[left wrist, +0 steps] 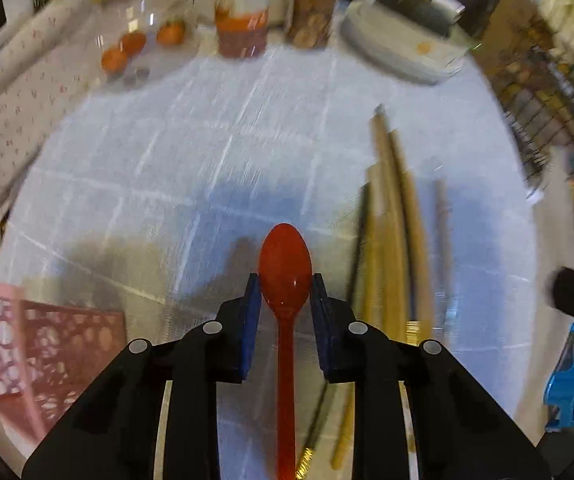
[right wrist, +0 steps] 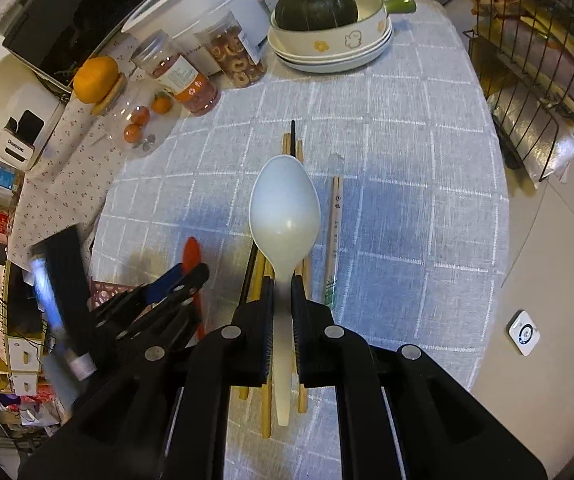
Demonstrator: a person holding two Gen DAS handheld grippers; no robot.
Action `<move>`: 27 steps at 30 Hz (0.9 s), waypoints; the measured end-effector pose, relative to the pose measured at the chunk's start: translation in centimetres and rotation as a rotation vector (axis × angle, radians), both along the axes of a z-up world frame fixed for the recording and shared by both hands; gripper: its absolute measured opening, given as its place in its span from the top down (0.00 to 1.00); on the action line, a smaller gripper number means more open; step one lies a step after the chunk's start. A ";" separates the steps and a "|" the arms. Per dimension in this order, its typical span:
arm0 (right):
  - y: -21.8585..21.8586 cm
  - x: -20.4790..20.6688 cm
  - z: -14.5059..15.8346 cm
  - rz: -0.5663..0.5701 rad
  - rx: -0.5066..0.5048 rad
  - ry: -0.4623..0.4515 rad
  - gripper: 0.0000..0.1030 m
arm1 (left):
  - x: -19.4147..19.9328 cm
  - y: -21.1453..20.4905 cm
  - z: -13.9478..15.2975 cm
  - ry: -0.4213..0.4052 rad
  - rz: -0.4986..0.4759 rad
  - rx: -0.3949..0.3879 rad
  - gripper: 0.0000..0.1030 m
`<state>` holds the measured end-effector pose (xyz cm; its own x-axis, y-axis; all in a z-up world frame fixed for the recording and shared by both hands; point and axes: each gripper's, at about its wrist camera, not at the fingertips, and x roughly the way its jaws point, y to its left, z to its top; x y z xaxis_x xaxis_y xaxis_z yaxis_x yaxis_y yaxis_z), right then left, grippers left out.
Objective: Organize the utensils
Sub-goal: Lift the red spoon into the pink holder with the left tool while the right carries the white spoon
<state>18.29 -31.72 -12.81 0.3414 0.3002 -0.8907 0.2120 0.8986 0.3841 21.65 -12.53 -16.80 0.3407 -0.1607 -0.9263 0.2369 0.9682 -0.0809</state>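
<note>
We note a round table under a grey checked cloth (right wrist: 407, 200), pale floor at 3 o'clock. The right gripper (right wrist: 283, 292) clamps a white spoon (right wrist: 285, 208) by its neck above the chopsticks (right wrist: 337, 232). The left gripper (left wrist: 285, 288), jaws narrow, brackets a red spoon (left wrist: 285, 272); whether they press it we cannot tell. Only the left view shows the pink basket (left wrist: 27, 340) at 8 o'clock.

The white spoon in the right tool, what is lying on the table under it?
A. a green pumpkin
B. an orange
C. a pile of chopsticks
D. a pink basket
C: in the right wrist view the white spoon, pinched by its neck in the right tool, hangs over a bundle of chopsticks on the checked tablecloth.
</note>
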 end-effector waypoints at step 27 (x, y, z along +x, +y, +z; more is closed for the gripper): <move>8.1 0.4 5.3 0.060 0.022 -0.381 0.91 | -3.4 13.7 13.4 -0.754 0.177 -0.198 0.76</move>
<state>18.67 -23.63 -7.50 0.6278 0.3471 -0.6967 -0.0025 0.8960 0.4441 18.27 1.22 -3.41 0.8997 -0.1835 -0.3962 0.1406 0.9808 -0.1348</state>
